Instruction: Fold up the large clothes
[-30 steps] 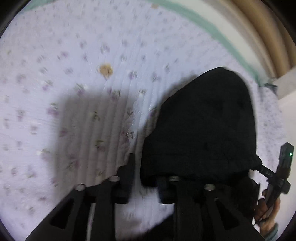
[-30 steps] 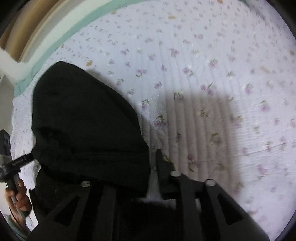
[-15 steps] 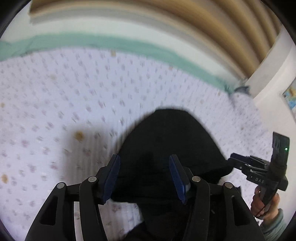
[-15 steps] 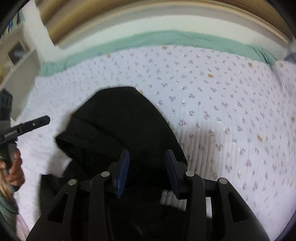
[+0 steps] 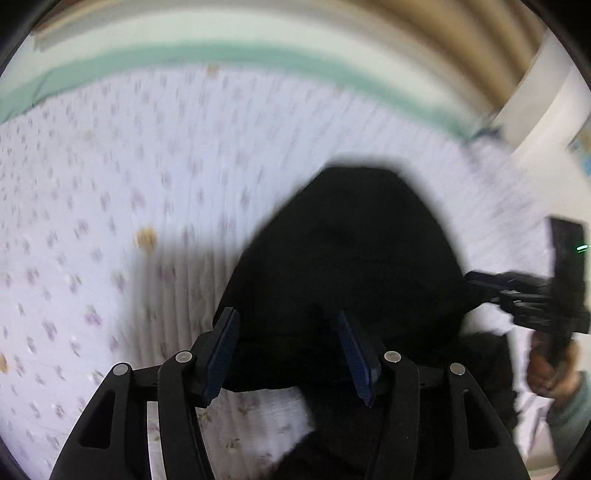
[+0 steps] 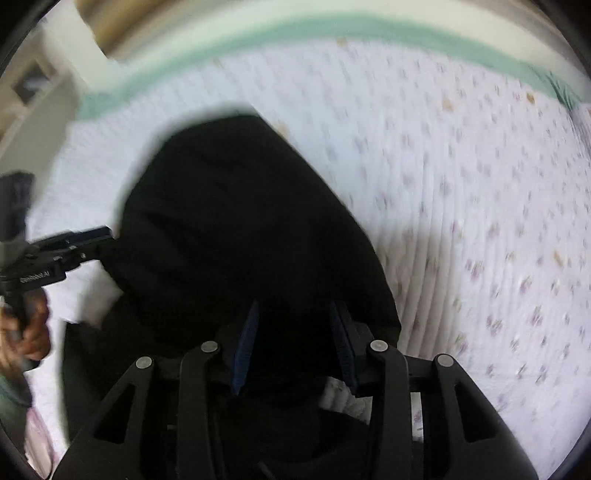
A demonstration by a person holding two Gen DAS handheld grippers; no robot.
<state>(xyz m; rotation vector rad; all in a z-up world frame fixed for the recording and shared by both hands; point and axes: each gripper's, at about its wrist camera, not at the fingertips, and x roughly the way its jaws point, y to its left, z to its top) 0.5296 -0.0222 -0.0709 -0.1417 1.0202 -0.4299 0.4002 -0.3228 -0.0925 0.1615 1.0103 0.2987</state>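
A black garment [image 5: 351,258] lies folded in a rounded heap on a white floral bedspread [image 5: 110,184]; it also shows in the right wrist view [image 6: 229,229]. My left gripper [image 5: 288,350] is open and empty, raised above the garment's near edge. My right gripper [image 6: 293,339] is open and empty, above the garment's right part. Each gripper shows in the other's view: the right one [image 5: 480,277] at the garment's right edge, the left one [image 6: 99,236] at its left edge. Both views are motion-blurred.
The bedspread [image 6: 480,221] spreads wide around the garment. A green sheet border [image 5: 221,55] and a wooden headboard [image 5: 461,29] run along the far side. A white wall or cabinet [image 5: 546,110] stands at the bed's far right corner.
Both grippers were shut on the garment's edge a second ago. They have opened, let go and lifted back from it. The garment now lies folded over itself.
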